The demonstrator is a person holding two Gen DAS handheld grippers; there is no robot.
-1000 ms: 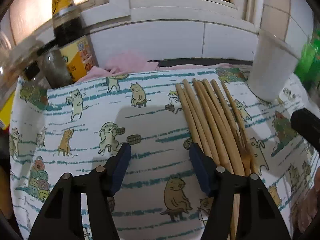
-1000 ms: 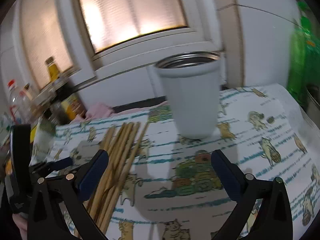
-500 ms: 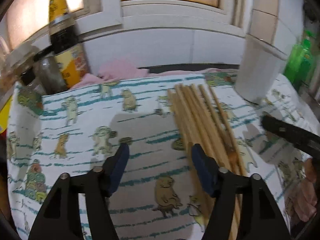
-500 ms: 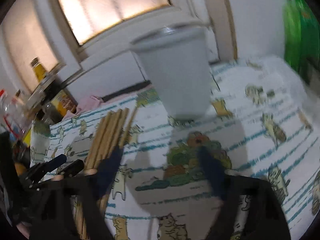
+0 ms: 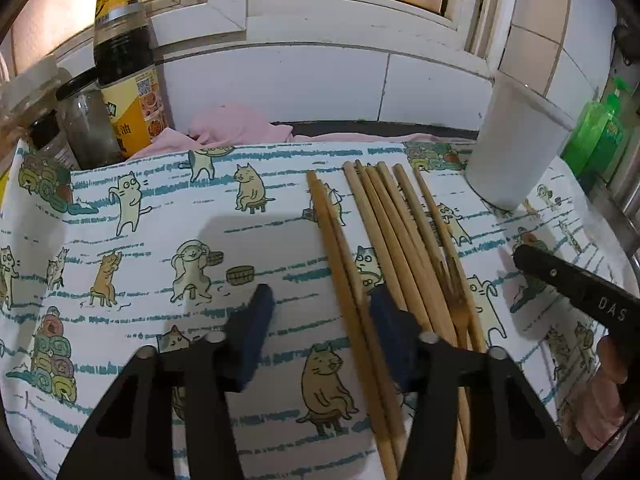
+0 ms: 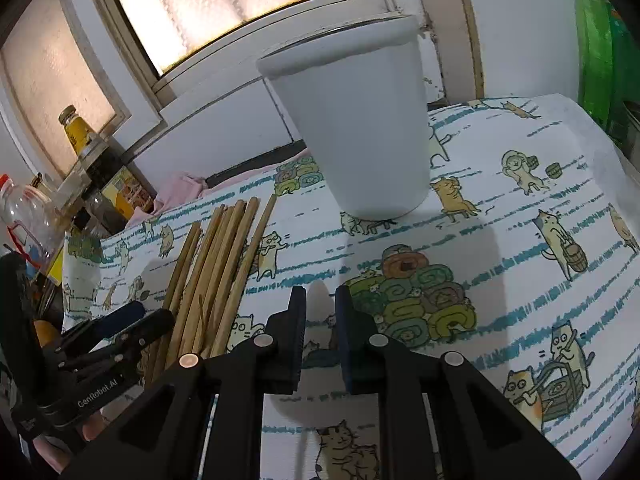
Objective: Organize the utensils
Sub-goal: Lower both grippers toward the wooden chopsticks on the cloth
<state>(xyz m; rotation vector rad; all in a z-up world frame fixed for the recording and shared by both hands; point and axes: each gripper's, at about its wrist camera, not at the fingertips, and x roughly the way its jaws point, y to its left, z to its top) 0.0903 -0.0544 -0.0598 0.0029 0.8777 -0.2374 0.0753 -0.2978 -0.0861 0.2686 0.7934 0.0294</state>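
Note:
Several wooden chopsticks (image 5: pixel 400 240) lie side by side on a cat-print cloth (image 5: pixel 160 216); they also show in the right wrist view (image 6: pixel 216 264). A white cup (image 5: pixel 512 148) stands upright at the back right, also in the right wrist view (image 6: pixel 360 132). My left gripper (image 5: pixel 320 320) is open, low over the cloth, with two chopsticks (image 5: pixel 344 280) lying between its fingers, apart from the others. My right gripper (image 6: pixel 320 320) is nearly shut and empty, in front of the cup.
A soy sauce bottle (image 5: pixel 124 60) and glass jars (image 5: pixel 80 128) stand at the back left by a pink cloth (image 5: pixel 232 128). A green bottle (image 5: pixel 596 136) stands at the far right. A tiled wall and window frame run behind.
My left gripper moved right so two chopsticks now lie between its fingers. My right gripper closed from wide open to nearly shut and came closer to the cup.

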